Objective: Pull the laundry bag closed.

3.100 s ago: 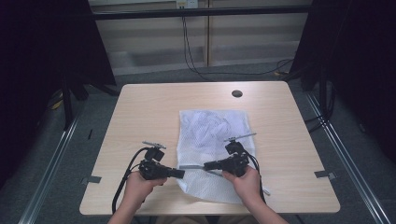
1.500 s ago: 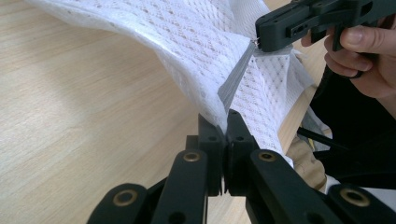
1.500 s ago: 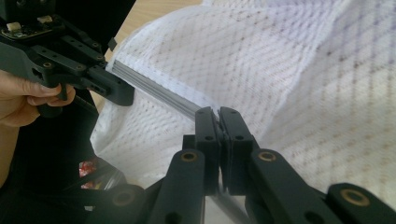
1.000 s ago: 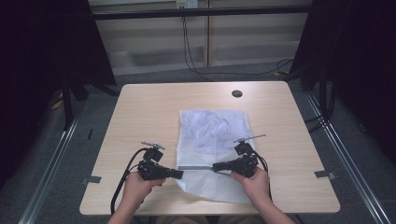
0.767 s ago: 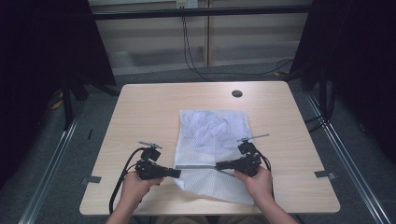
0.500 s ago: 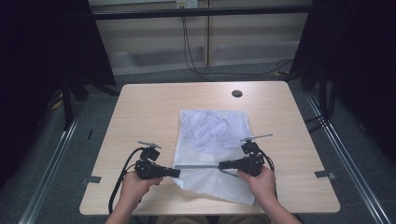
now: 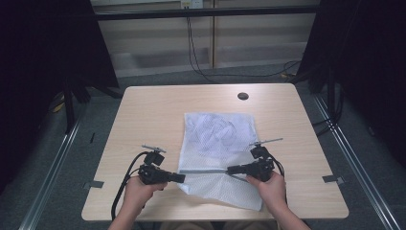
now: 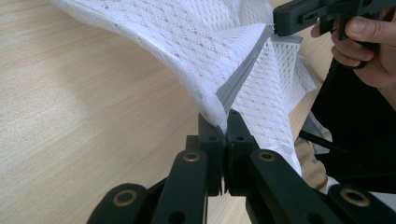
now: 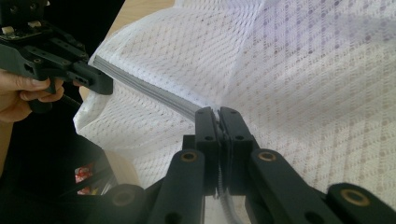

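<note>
The white mesh bag (image 7: 218,143) lay on the worktop (image 7: 153,110), right of centre, its far part flat and its near part lifted along a grey zipper band (image 7: 206,171) stretched taut between the two tools. The left tool (image 7: 181,178) was clamped tight on the band's left end at the bag's left edge – in the left gripper view the closed tips (image 8: 223,133) bit the grey seam with mesh draped to either side. The right tool (image 7: 232,169) was likewise closed on the band further right; its own view showed the tips (image 9: 218,117) pinching the grey strip (image 9: 154,95) where it met the mesh.

Compared with three seconds earlier, the right hand (image 7: 272,184) had drifted outward and a little toward the person, while the left hand (image 7: 139,189) had hardly shifted. The span between the tools had widened, and the band, slack before, now ran nearly straight – I judged this as tensioning the opening edge, likely as preparation for flattening or folding the near part of the bag.

The bag's near right corner (image 7: 256,206) sat close to the worktop's front edge, so further pulling toward the person risked dragging mesh over it. Bare worktop lay to the left, to the right, and beyond the bag; a small dark grommet (image 7: 242,96) sat well clear near the far edge.
</note>
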### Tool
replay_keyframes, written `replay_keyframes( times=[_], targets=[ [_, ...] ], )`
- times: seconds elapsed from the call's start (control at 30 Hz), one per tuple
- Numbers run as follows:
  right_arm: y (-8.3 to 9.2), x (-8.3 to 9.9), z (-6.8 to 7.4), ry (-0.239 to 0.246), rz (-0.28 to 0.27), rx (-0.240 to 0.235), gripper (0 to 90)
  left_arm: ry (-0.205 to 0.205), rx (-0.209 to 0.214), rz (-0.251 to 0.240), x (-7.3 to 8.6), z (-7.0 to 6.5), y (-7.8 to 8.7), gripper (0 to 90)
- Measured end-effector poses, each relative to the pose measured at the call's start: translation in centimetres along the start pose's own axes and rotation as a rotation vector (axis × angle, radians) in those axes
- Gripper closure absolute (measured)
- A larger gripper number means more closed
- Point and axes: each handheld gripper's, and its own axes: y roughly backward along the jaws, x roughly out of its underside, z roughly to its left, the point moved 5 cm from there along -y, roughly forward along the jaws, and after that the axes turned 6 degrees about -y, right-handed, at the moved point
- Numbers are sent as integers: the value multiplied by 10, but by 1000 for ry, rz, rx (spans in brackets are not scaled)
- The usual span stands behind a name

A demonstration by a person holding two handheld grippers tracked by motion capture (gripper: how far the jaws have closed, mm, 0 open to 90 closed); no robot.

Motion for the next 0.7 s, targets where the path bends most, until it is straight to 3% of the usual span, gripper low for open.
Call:
replay_keyframes(
  times=[0.7],
  targets=[
    [6,2,-5,-7,-4,0,869,10,3,-5,0,-1,-1,882]
  ],
)
